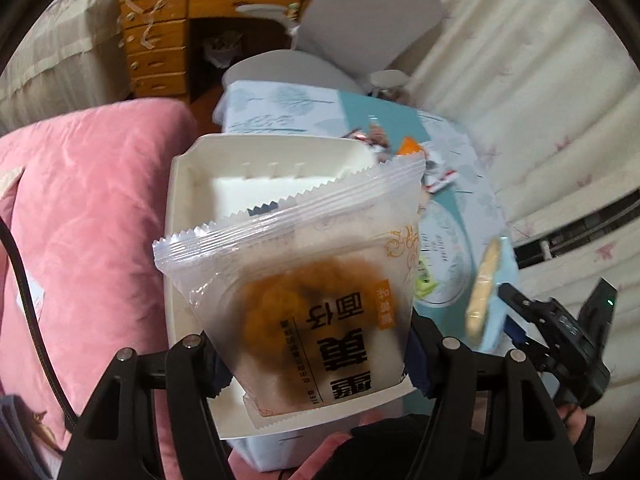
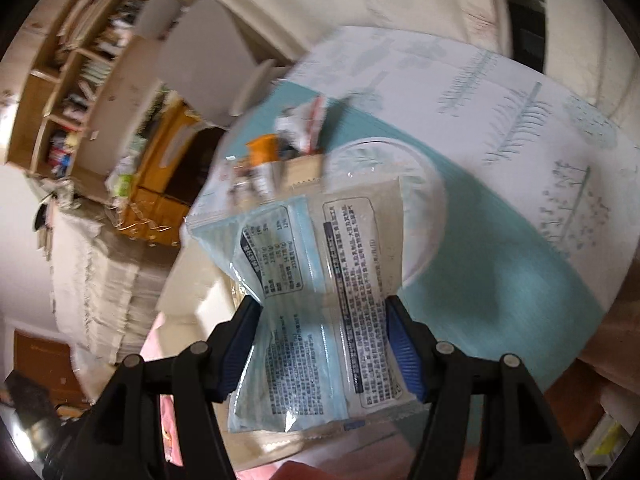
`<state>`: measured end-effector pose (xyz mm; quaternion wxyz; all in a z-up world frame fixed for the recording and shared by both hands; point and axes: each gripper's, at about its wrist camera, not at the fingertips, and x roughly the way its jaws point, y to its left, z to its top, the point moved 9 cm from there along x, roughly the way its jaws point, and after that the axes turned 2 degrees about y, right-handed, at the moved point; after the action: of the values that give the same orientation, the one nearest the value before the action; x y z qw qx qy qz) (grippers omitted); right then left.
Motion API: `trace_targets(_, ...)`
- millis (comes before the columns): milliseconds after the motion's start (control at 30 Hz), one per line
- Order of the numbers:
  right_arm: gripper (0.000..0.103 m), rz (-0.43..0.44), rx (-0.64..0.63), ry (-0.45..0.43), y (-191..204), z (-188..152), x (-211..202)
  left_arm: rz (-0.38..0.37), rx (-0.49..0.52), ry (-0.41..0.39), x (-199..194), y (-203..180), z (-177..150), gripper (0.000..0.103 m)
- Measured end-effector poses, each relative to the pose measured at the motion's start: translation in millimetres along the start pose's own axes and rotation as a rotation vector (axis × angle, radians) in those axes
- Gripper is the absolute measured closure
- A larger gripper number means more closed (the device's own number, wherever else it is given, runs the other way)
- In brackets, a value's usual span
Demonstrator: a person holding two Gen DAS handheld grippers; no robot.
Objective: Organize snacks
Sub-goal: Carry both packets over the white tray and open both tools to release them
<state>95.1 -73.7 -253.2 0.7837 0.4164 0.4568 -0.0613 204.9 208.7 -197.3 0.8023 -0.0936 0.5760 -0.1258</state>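
Frosted snack packets (image 1: 304, 280) ×2 (1 per gripper)

Frosted plastic snack wrapper (image 1: 304, 280), matt white tray (image 1: 192, 176), velvety pink cushion (image 1: 88, 200), perhaps cloth.

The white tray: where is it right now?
Left wrist view, centre: the white tray sits behind the pastry packet, with the pink cushion to its left.
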Motion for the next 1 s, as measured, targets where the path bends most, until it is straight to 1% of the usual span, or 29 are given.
trace_targets(67,0.039,0.034,-0.02,-0.001,15.6,-6.9,3.0,0.003,-0.008,-0.004,-3.6,11.8,1.7,0.036)
trace_targets(167,0.039,0.095,-0.081,-0.002,41.1,-16.4,4.3,0.031,-0.01,-0.012,-7.0,29.6,3.2,0.036)
trace_targets(300,0.039,0.178,-0.17,0.023,76.2,-34.0,10.9,0.049,-0.021,0.011,-6.0,46.2,1.0,0.036)
trace_targets(400,0.039,0.215,-0.242,0.035,98.3,-44.0,12.8,0.051,-0.004,0.025,-5.9,52.4,-4.0,0.035)
trace_targets(533,0.039,0.227,-0.329,0.052,120.0,-55.9,16.2,0.061,0.02,0.019,-8.8,54.2,-5.8,0.035)
trace_targets(600,0.039,0.246,-0.367,0.073,130.0,-62.4,19.2,0.06,0.028,0.009,-10.1,53.5,-5.0,0.024)
trace_targets(667,0.034,0.252,-0.375,0.11,132.8,-69.4,24.6,0.089,0.033,0.001,-11.3,55.3,-4.4,0.021)
trace_targets(700,0.028,0.246,-0.37,0.124,131.7,-71.3,27.4,0.095,0.04,0.0,-11.7,54.9,-4.3,0.021)
trace_targets(767,0.021,0.231,-0.355,0.135,127.4,-71.4,29.2,0.084,0.045,-0.012,-14.3,52.8,-2.9,0.02)
trace_targets(867,0.021,0.229,-0.331,0.127,120.7,-66.9,26.8,0.094,0.056,-0.029,-16.5,49.8,-0.7,0.016)
trace_targets(1000,0.021,0.205,-0.308,0.135,109.4,-64.9,27.3,0.071,0.079,-0.027,-13.3,40.1,-1.2,0.016)
